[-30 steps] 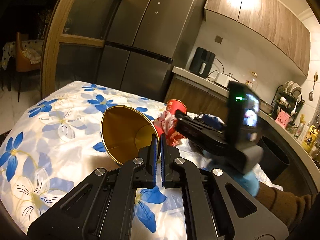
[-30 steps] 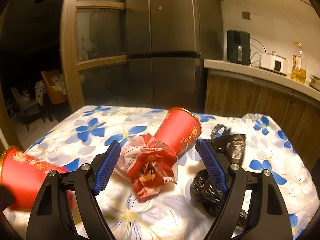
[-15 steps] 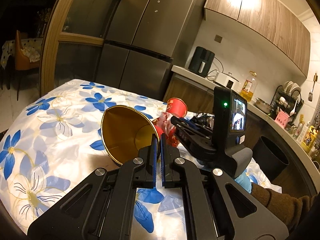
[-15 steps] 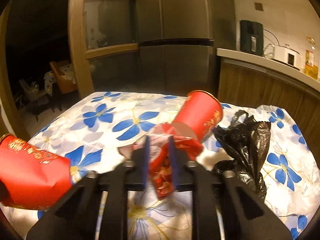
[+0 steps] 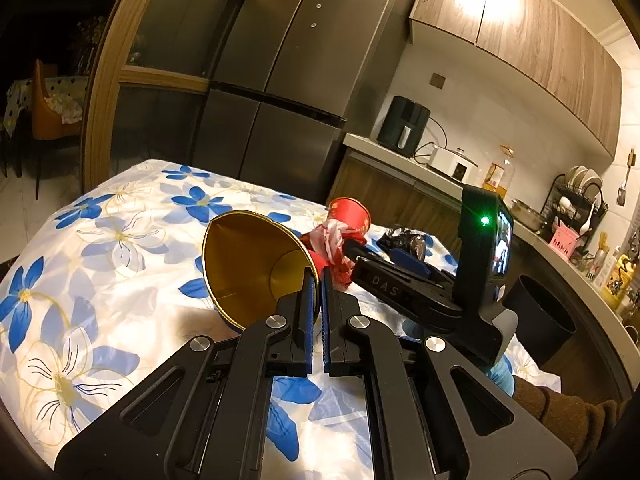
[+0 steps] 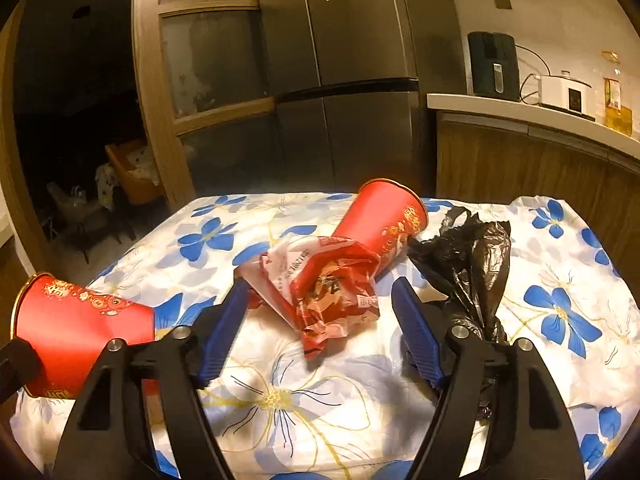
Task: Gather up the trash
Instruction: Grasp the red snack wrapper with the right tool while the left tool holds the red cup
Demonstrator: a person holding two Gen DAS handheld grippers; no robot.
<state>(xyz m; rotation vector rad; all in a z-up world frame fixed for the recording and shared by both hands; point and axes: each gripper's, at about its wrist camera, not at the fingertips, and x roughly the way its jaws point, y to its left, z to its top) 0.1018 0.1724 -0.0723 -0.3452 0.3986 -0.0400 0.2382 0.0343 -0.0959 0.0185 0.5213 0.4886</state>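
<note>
right hand-held gripper (image 6: 320, 312) wide around wrapper (image 6: 324, 284)

On the floral tablecloth (image 6: 560, 360) lie two red paper cups, one (image 6: 384, 220) behind the single crumpled red wrapper (image 6: 328, 284), one (image 6: 80, 332) left of it, and apparently one black plastic bag (image 6: 468, 264) to its right.
</note>
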